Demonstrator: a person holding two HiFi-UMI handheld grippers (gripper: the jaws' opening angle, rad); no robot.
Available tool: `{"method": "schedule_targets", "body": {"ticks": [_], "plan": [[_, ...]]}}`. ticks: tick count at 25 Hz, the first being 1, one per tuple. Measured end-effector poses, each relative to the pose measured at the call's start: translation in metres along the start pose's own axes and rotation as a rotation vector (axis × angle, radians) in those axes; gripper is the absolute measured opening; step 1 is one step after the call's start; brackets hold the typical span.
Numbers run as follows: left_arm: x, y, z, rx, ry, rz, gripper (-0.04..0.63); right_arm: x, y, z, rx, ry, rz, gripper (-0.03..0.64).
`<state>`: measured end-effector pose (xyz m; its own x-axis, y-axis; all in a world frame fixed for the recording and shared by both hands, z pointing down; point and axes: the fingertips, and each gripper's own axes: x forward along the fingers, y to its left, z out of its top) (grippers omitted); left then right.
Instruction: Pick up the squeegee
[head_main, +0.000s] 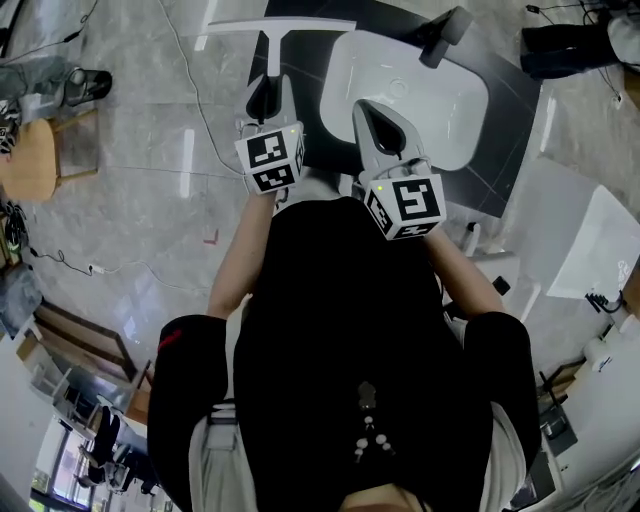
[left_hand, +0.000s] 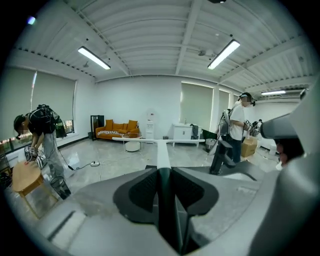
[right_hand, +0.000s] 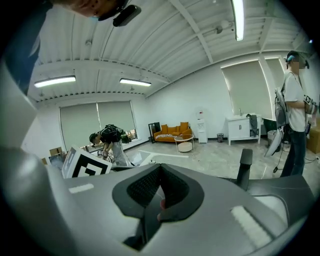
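Left gripper (left_hand: 164, 175) is clamping the squeegee (left_hand: 163, 151) by its handle's near end, the long blade jutting well ahead of its jaws and risking levering the thin handle loose, while the right gripper (right_hand: 160, 187) beside it is idling closed, seemingly empty.

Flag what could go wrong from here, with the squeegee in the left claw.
1. The left claw holds the squeegee only by the handle's near end. The wide blade sticks far out, so it may twist or slip in the grip.
2. The faucet stands off the blade's right end, so a swing that way might strike it.
3. The right claw is shut and empty, giving no support.
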<state>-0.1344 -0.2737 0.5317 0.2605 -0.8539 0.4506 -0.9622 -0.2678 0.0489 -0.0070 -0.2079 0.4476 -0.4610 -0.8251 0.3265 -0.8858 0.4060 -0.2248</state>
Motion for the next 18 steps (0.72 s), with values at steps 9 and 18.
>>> {"method": "schedule_targets", "body": {"ticks": [9,18], "plan": [[-0.032,-0.012,0.053,0.005,-0.109,-0.056,0.106,-0.008,0.004,0.035,-0.028,-0.083,-0.030,0.002],[-0.054,-0.014,0.105,0.025,-0.202,-0.078,0.106,-0.001,0.006,0.073,-0.062,-0.165,-0.036,0.002]]}}
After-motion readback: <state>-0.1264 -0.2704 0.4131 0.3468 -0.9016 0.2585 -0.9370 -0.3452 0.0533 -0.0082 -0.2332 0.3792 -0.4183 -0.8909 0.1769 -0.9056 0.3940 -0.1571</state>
